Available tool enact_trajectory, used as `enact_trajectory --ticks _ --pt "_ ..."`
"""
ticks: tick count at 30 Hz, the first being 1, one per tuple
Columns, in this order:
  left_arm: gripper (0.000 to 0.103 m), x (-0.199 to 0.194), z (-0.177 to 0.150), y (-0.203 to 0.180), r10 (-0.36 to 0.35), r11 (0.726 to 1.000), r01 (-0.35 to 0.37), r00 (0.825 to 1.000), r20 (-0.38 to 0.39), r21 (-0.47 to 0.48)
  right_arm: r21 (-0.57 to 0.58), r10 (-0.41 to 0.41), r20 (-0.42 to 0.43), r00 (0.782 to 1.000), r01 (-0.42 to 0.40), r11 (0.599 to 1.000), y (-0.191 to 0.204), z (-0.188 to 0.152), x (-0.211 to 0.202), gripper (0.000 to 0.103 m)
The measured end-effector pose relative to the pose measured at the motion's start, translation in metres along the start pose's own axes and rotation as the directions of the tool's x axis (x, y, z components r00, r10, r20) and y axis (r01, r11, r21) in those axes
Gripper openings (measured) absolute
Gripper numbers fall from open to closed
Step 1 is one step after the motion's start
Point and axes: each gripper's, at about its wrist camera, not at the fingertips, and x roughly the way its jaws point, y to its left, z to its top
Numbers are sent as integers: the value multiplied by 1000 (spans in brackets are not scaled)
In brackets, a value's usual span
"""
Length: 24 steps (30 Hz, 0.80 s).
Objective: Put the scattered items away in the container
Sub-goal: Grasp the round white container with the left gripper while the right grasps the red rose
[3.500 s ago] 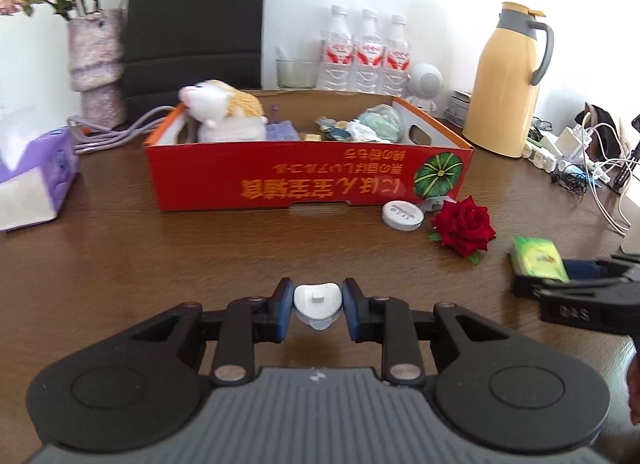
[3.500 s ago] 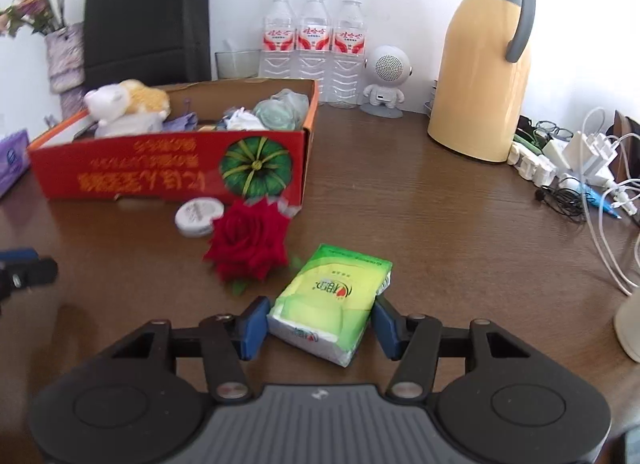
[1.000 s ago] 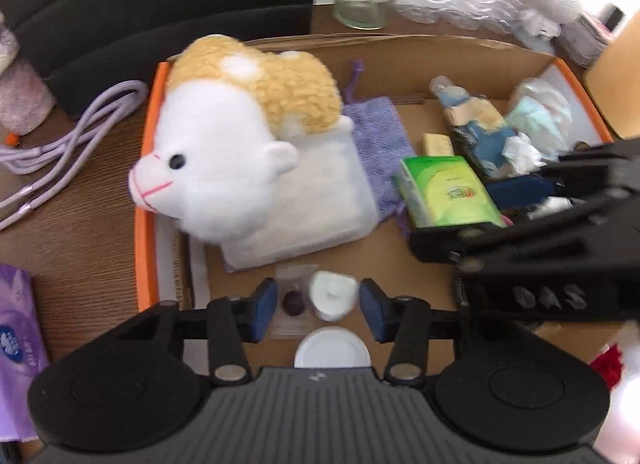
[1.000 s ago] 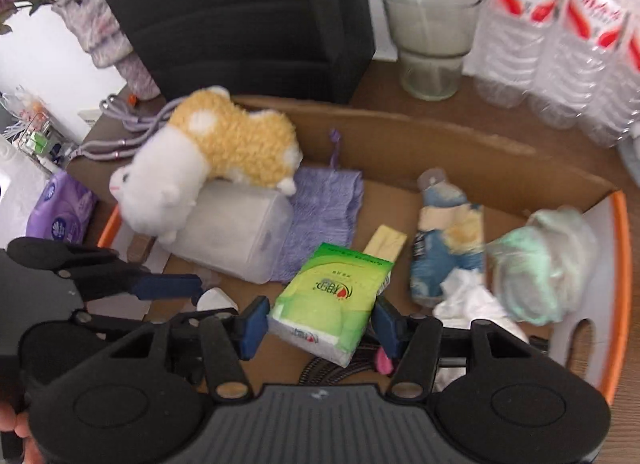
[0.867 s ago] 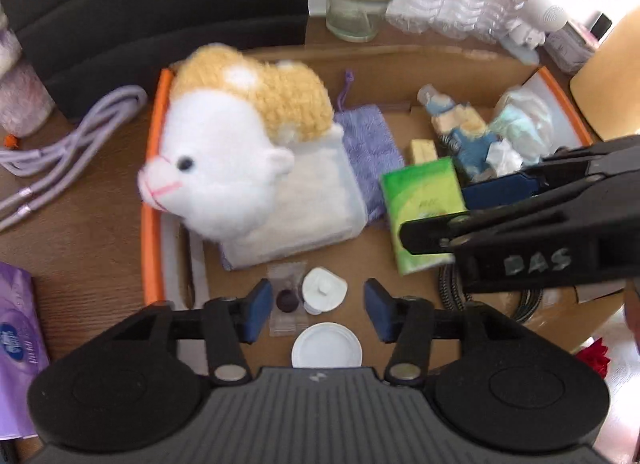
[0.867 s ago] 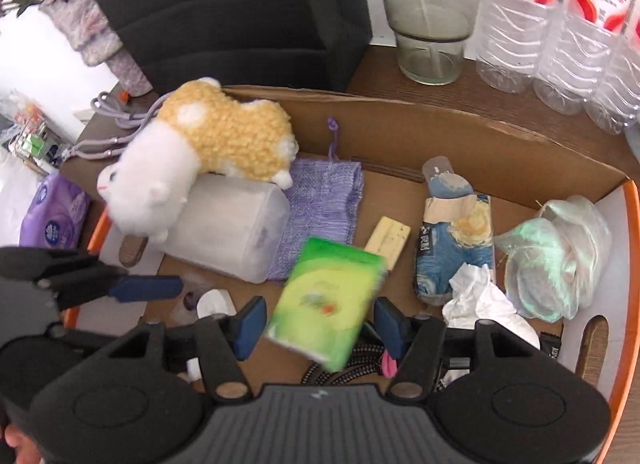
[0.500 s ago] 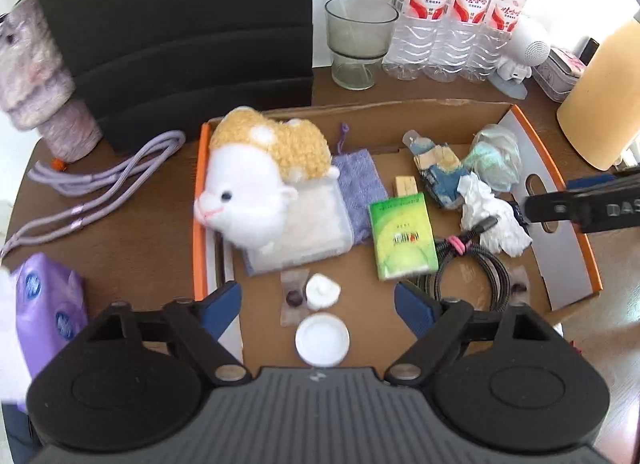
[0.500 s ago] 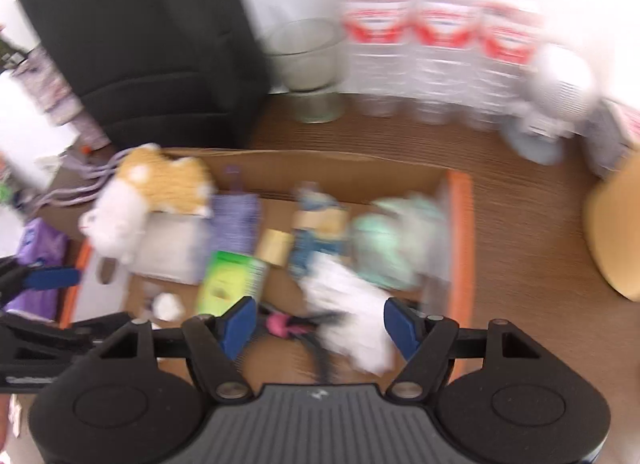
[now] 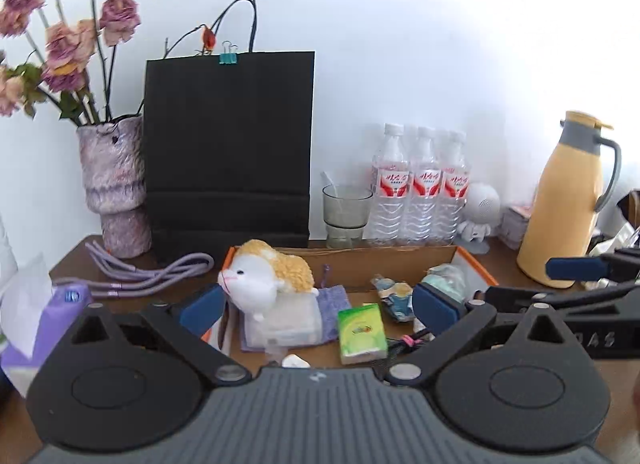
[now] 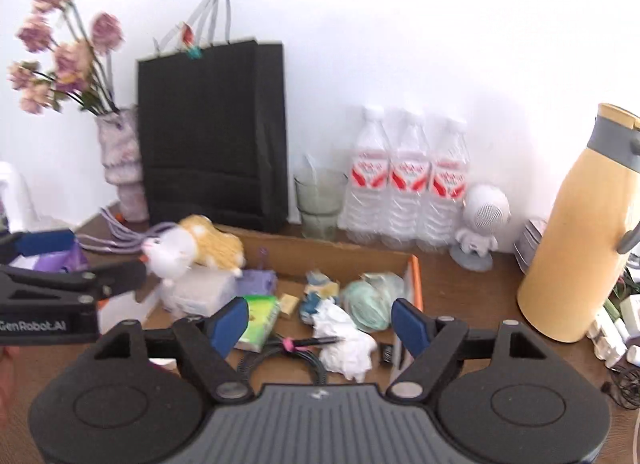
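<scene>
Cardboard box (image 9: 400, 254) below; left claw (image 9: 316, 306), right claw (image 10: 318, 322) opening wide, both empty.

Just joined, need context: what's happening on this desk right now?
A person with a gripper in each hand is tidying loose items into the cardboard box. Both the left gripper and right gripper are empty, jaws opening, above the box's near side. The green tissue pack and small white cap lie inside the box, beside the plush toy.

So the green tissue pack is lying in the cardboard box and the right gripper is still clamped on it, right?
Not quite. The green tissue pack does lie in the cardboard box, but the right gripper is empty, its jaws opening, as the right wrist view shows.
</scene>
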Motion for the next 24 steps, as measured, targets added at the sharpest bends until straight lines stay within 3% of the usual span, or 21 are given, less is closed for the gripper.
enact_trajectory --ticks 8,12,16,18,21,24 --pt "103 -58 -24 -8 8 1000 -6 996 89 -21 19 -30 59 998 29 999 17 -20 -37 79" --pt "103 -105 -75 -11 -16 999 20 996 86 -45 60 -10 76 997 5 998 22 -69 -77 82" --pt "103 -151 -130 -20 -41 999 41 998 50 -6 63 17 66 998 -21 998 32 -131 -122 82" --pt "103 -172 -153 -22 -59 998 59 998 25 9 62 -14 54 998 11 998 34 -159 -144 82" --pt "103 -197 -178 -23 -55 998 55 998 15 27 76 -29 42 999 26 997 33 -193 -177 82" --pt "103 -205 -183 -22 -49 997 48 999 23 59 105 -48 22 999 46 993 27 -217 -198 82"
